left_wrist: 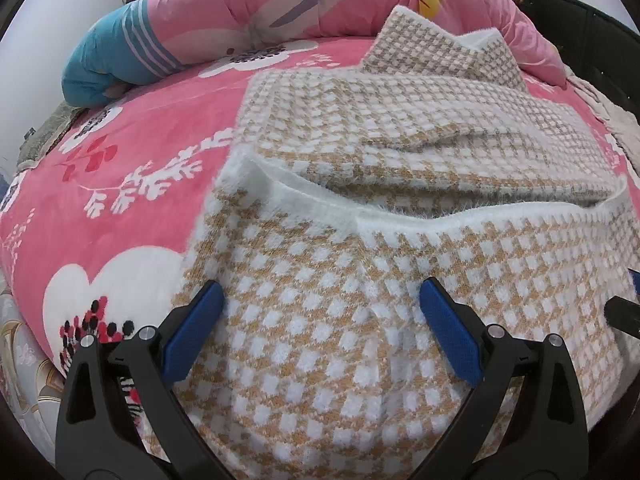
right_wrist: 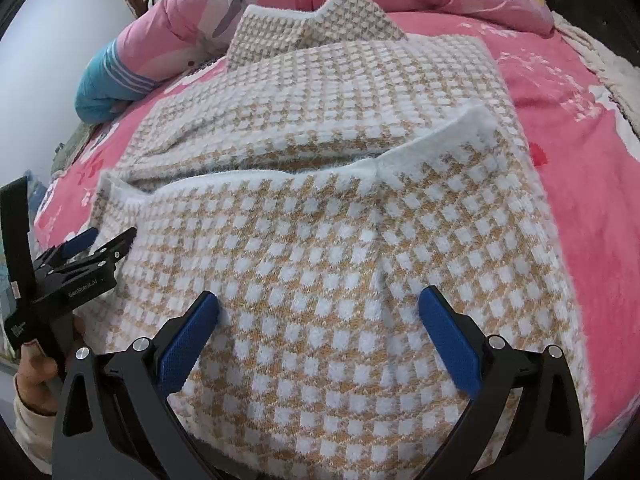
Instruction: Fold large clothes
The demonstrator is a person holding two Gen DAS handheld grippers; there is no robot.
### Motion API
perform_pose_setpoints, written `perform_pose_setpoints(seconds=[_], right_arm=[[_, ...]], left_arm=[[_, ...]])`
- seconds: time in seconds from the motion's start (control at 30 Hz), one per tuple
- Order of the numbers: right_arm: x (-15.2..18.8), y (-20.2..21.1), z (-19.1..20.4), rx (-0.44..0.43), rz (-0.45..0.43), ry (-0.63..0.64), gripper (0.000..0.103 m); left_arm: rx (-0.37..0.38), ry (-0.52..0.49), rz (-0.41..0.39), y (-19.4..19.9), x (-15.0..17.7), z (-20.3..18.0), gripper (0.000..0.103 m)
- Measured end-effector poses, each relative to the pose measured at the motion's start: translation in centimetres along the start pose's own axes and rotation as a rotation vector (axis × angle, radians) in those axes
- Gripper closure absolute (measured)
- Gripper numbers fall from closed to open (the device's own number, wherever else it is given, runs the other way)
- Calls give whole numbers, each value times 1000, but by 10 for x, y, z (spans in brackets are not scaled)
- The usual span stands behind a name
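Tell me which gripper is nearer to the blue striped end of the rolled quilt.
Left. The left gripper hovers open over the checked sweater's left edge, on the side of the blue quilt end. The right gripper is open over the sweater's right half, farther off.

Soft even light, sharp, fisheye-bent edges

Sweater (left_wrist: 360,208) lies on blanket (left_wrist: 132,184), near part folded over onto far part. Quilt (left_wrist: 248,4) heaped behind it, across far side of bed. L gripper (left_wrist: 322,304) over sweater's near-left part, R gripper (right_wrist: 320,306) over near-right, both w/ fingers spread. In right wrist view, hand (right_wrist: 38,376) sits lower left, beside sweater's left edge.
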State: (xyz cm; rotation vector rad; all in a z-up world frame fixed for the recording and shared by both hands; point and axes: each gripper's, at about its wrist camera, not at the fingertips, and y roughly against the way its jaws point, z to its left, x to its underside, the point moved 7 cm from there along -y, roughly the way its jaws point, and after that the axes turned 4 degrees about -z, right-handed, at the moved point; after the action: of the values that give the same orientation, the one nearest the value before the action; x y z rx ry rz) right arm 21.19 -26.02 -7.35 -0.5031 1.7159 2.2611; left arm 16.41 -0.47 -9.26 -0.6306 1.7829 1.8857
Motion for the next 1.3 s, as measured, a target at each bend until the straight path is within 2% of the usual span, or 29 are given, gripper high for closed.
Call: perform_pose_setpoints(seconds=[0.47, 0.63, 0.83, 0.93, 1.17, 1.3], right_arm=[[0, 0, 0, -16, 3, 6, 6], [1, 1, 1, -29, 3, 35, 5], [5, 3, 3, -51, -8, 73, 5], [6, 3, 3, -59, -5, 84, 5], [4, 14, 8, -78, 16, 104, 6], [-9, 37, 15, -112, -24, 136, 6]], left_arm=[[4, -29, 26, -4, -4, -1, 8], [-31, -76, 43, 4, -13, -1, 8], [-26, -101, -80, 41, -43, -1, 8], [1, -92, -160, 60, -73, -1, 8], [77, -47, -243, 73, -135, -6, 8], [109, -39, -266, 72, -157, -13, 8]])
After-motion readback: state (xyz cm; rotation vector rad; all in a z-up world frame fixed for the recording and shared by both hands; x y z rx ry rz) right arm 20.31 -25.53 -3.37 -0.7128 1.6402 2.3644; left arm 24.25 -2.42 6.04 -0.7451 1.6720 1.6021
